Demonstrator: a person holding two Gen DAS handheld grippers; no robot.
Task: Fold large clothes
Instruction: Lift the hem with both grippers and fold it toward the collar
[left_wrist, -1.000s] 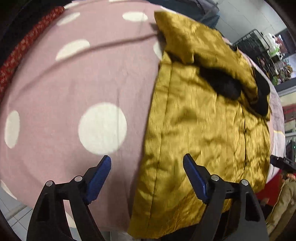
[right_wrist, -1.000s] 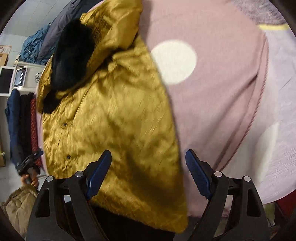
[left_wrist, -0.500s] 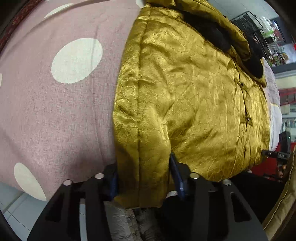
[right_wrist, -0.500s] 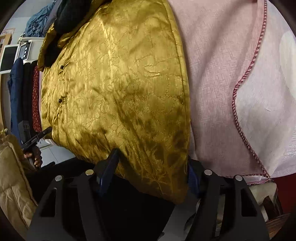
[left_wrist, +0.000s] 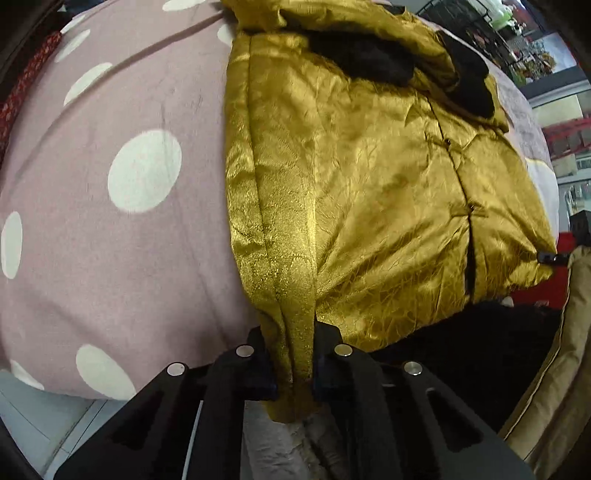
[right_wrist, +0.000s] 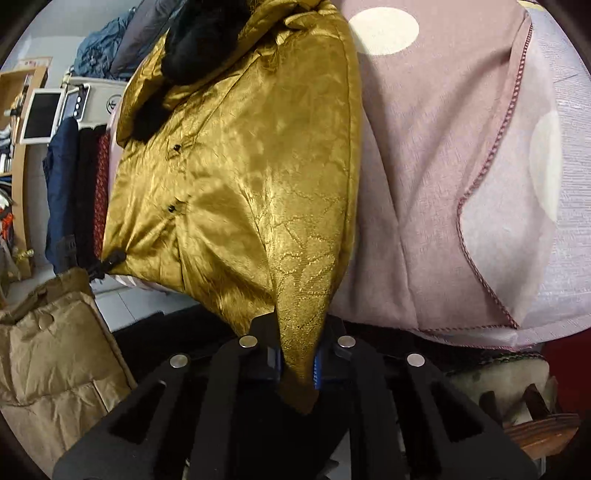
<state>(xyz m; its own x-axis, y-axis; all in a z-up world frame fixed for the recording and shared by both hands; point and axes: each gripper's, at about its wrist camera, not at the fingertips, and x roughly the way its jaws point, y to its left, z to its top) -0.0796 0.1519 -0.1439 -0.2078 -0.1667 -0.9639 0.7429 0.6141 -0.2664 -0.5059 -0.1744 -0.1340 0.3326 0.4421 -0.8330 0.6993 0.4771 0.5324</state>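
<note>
Left tool (left_wrist: 293, 363) and right tool (right_wrist: 297, 360) were each closing, pads pinching a near hem corner of the gold jacket (left_wrist: 369, 184), which lay spread ahead on the polka-dot bed (left_wrist: 110, 240). Corners seemed secured; folding itself apparently remained undone.

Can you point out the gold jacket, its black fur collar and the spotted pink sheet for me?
gold jacket (left_wrist: 369, 206), left wrist view, on its shiny front panel.
black fur collar (right_wrist: 199, 40), right wrist view, on the fur near the top.
spotted pink sheet (left_wrist: 92, 258), left wrist view, on plain pink cloth between dots.
</note>
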